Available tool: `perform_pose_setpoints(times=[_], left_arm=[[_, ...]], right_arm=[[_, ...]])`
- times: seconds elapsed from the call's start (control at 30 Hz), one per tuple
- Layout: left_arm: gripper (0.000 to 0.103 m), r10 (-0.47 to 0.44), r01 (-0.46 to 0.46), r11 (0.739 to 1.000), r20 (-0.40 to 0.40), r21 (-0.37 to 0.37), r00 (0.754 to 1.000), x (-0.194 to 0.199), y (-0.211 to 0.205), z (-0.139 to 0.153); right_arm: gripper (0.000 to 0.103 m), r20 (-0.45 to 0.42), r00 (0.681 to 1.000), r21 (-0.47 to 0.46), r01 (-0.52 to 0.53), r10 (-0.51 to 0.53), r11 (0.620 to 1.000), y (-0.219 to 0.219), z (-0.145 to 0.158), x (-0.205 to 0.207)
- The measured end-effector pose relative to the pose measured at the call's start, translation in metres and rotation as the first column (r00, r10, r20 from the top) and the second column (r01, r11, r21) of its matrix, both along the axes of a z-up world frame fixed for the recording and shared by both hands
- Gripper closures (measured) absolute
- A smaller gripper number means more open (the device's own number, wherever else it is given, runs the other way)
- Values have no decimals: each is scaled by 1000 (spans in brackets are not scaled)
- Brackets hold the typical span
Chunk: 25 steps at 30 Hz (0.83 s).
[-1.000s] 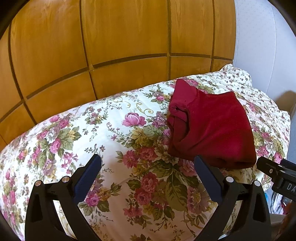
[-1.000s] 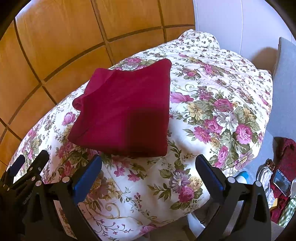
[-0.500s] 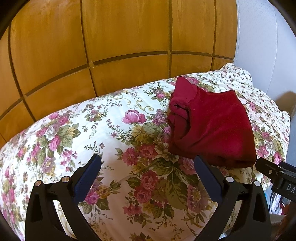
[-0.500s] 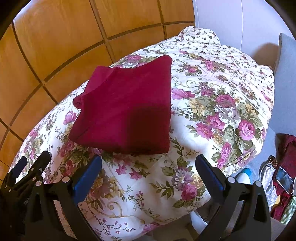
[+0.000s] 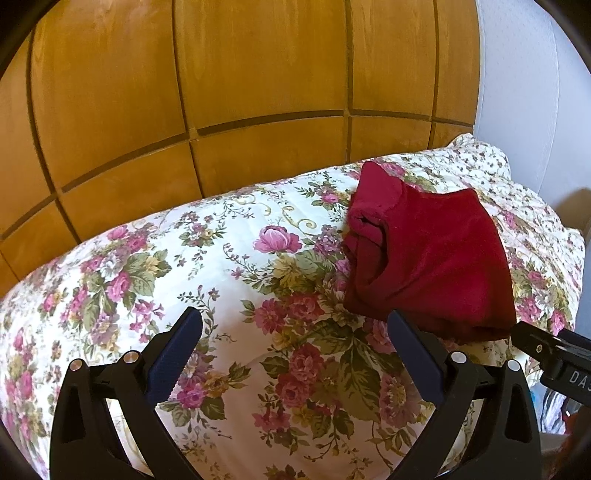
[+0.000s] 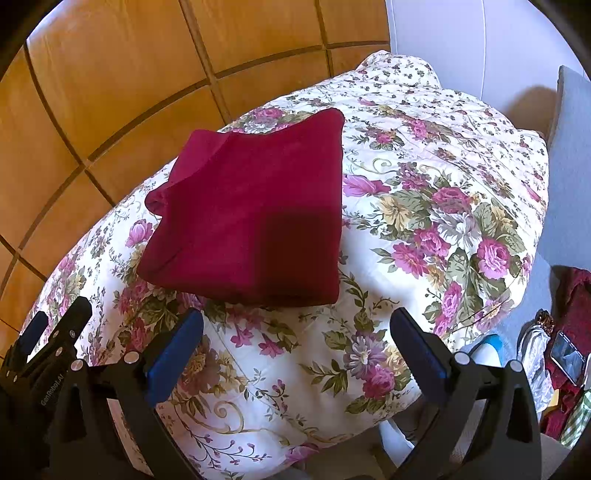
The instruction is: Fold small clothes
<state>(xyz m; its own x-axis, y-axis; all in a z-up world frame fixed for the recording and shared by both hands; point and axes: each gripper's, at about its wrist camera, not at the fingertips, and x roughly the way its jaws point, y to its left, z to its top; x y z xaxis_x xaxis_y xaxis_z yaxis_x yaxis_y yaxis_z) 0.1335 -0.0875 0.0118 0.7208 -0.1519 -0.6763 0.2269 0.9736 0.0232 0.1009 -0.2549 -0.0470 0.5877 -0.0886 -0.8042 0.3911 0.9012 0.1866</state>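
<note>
A: What is the surface here?

B: A floral quilt (image 5: 266, 280) spread over a bed, cream with pink roses and green leaves. Behind it, from nine to one o'clock in both views, stands a wooden panelled headboard (image 5: 229, 74), amber squares split by dark grooves. A white wall (image 6: 461, 33) closes the room at about one o'clock.

A: And the garment?

B: A folded dark red top (image 6: 251, 214) lies flat on the quilt. In the left wrist view it sits at two o'clock; in the right wrist view it fills the middle, toward eleven o'clock.

A: The tools?

B: The left tool (image 5: 295, 332) has its blue-padded fingers spread wide, with nothing between them, above bare quilt beside the top's near corner. The right tool (image 6: 295, 332) is likewise spread and holds nothing, just short of the top's near edge.

A: What does one camera catch that the other misses?

B: The left wrist view shows the layered folds along the top's side edge (image 5: 365, 236), and a piece of the right tool's black body at four o'clock. The right wrist view shows the top's smooth upper face, a grey cushion (image 6: 569, 155) at three o'clock, and a heap of clothes with a phone (image 6: 567, 356) at four o'clock. The left tool's body shows at eight o'clock.
</note>
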Motion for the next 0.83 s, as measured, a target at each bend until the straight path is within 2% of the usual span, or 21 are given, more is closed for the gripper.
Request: perform_pose_setpoints(times=[0.63, 0.83], left_arm=[[4, -16, 17, 1000, -18, 17, 1000, 2, -3, -4], [4, -14, 14, 1000, -59, 11, 998, 12, 2, -10]], right_arm=[[2, -12, 1000, 17, 7, -7, 1000, 0, -4, 1], [2, -12, 1000, 25, 28, -28, 999, -4, -2, 4]])
